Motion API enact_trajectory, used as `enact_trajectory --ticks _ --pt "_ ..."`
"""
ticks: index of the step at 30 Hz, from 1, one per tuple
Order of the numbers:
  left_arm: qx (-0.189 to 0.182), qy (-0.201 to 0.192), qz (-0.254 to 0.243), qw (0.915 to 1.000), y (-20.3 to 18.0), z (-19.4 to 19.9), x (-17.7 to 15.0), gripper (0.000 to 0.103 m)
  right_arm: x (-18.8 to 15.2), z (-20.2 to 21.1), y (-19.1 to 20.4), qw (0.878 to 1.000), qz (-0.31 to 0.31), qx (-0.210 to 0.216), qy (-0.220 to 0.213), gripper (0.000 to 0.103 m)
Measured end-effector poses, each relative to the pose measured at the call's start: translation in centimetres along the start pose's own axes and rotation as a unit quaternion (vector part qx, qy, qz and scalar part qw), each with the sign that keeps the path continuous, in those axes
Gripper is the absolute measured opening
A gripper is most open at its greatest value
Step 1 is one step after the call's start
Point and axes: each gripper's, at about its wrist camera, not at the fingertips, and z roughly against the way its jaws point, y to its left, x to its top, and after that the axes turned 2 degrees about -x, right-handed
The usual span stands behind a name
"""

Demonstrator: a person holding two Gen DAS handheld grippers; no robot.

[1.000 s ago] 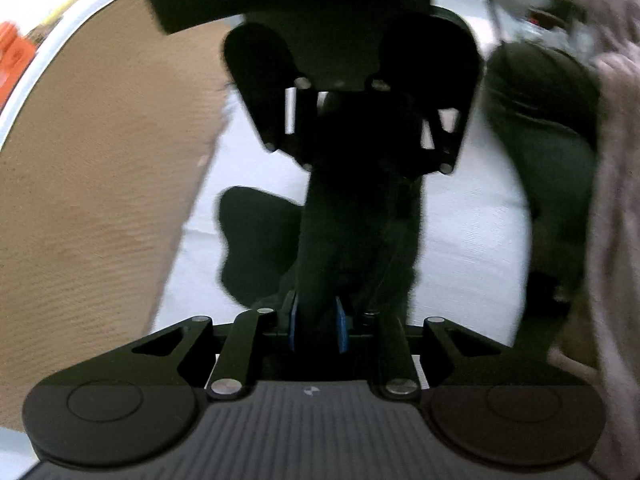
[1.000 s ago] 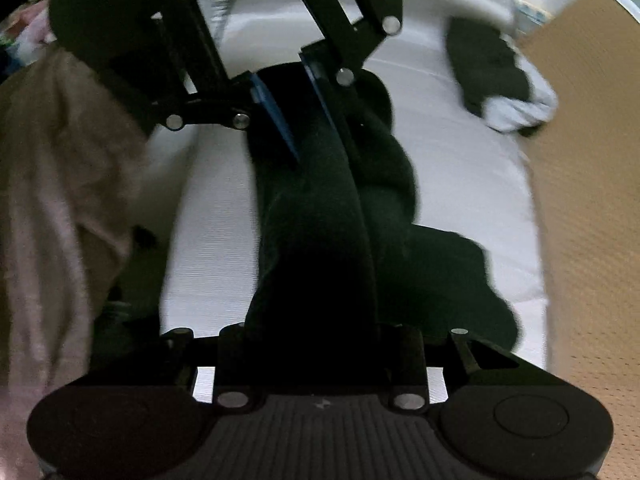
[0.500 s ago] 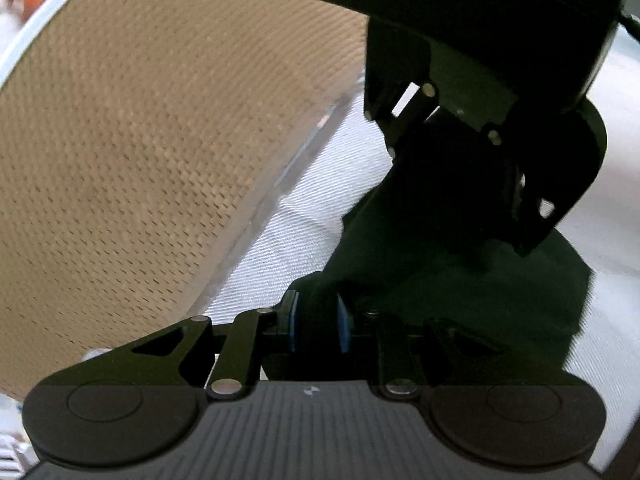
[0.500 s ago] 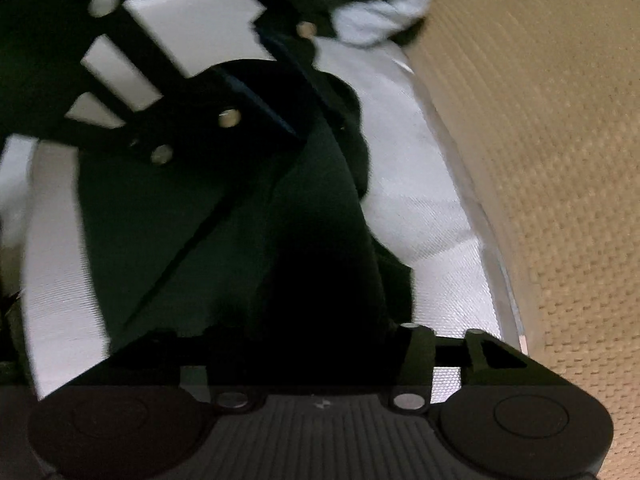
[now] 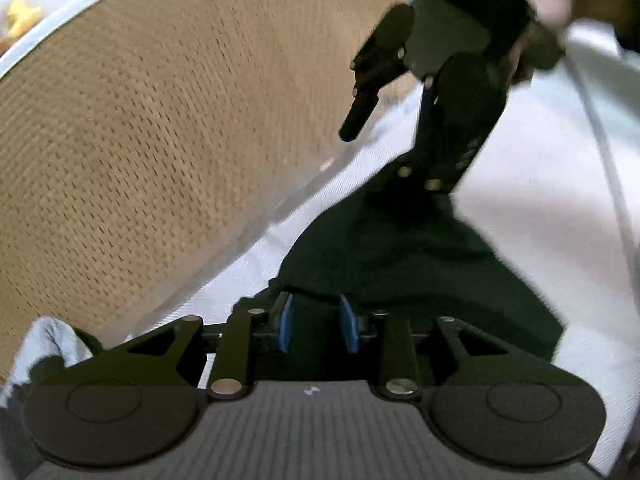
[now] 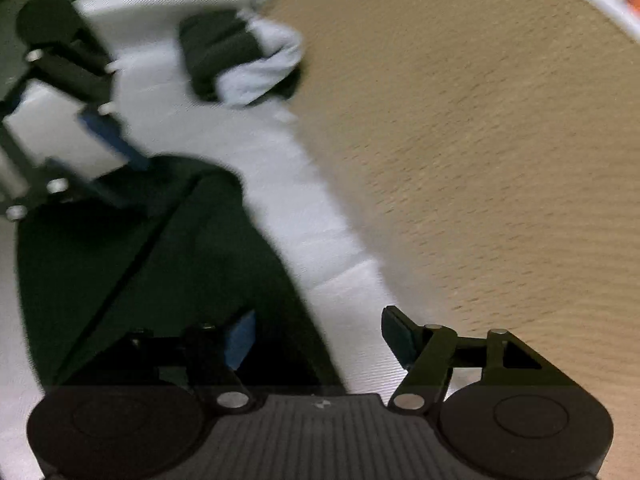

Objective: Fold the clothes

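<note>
My right gripper [image 6: 316,340] and left gripper [image 5: 316,322] are both opening off the dark garment [image 5: 420,264]; its fold may spring loose.

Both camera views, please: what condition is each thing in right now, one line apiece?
Dark garment: lying on the white sheet, partly folded.
Left gripper: jaws opening, dark cloth between the blue pads.
Right gripper: jaws opening wide, garment edge by one pad.
Dark and pale bundle: rolled up, lying apart near the tan mat.

Dark green garment [image 6: 152,264] flat on white sheet [image 6: 320,248], diagonal fold crease.
</note>
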Motion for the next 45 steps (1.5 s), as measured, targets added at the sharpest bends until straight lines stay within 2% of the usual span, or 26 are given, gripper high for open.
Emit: enact_trajectory --ticks 1,2,4,6,9,13,19,22,27,31,34,35,37,39,41,45 --pt "0.001 0.0 0.002 1.0 -0.4 0.1 -0.4 0.031 -0.4 0.4 0.1 1.0 -0.013 -0.015 -0.012 0.06" --pt "0.0 0.003 0.007 1.0 -0.9 -0.1 -0.9 0.031 -0.8 0.8 0.2 0.999 -0.033 -0.032 -0.022 0.041" --pt "-0.009 0.008 0.024 0.9996 -1.9 -0.5 -1.9 0.03 -1.7 1.2 0.4 0.994 -0.082 -0.059 -0.034 0.018" --pt "-0.001 0.01 0.031 0.9995 -3.0 -1.1 -3.1 0.029 -2.8 1.3 1.2 0.99 -0.113 -0.067 -0.048 0.013" --pt "0.005 0.002 0.052 0.9986 -3.5 -2.0 -4.2 0.028 -4.8 1.0 2.8 0.983 -0.151 -0.074 -0.071 0.013" --pt "0.03 -0.004 0.072 0.997 -4.7 -0.3 -5.9 0.027 -6.1 -2.3 4.8 0.985 -0.134 -0.094 -0.056 0.013" --pt "0.039 0.003 0.093 0.9949 -5.1 -0.1 -7.5 0.025 -6.5 -7.6 2.8 0.98 -0.172 -0.092 -0.04 0.012" --pt "0.042 0.008 0.102 0.9939 -5.4 -0.3 -8.5 0.023 -6.4 -10.9 2.2 0.98 -0.181 -0.082 -0.019 0.012" --pt "0.048 0.007 0.112 0.9925 -6.2 -0.9 -8.6 0.018 -7.1 -14.4 1.3 0.963 -0.259 -0.07 -0.027 0.011" --pt "0.054 0.004 0.106 0.9929 -6.8 -0.8 -8.5 0.017 -6.8 -14.4 1.7 0.964 -0.251 -0.084 -0.03 0.011" --pt "0.064 -0.002 0.106 0.9923 -7.0 -0.3 -8.3 0.017 -6.9 -13.0 1.7 0.962 -0.255 -0.091 -0.047 0.012" --pt "0.074 -0.007 0.105 0.9917 -7.2 -0.1 -8.1 0.018 -6.9 -12.1 1.9 0.959 -0.259 -0.098 -0.052 0.016" --pt "0.089 -0.027 0.127 0.9875 -7.5 1.3 -7.7 0.019 -7.0 -9.5 2.7 0.954 -0.265 -0.119 -0.078 0.02" --pt "0.096 -0.044 0.157 0.9819 -7.6 2.5 -7.4 0.022 -7.3 -6.9 3.6 0.946 -0.277 -0.13 -0.105 0.02" --pt "0.103 -0.054 0.184 0.9761 -8.0 3.3 -7.2 0.022 -7.4 -5.1 4.7 0.941 -0.291 -0.121 -0.125 0.02" --pt "0.114 -0.058 0.213 0.9687 -9.5 2.7 -7.7 0.022 -7.7 -4.6 7.9 0.948 -0.268 -0.114 -0.13 0.02"
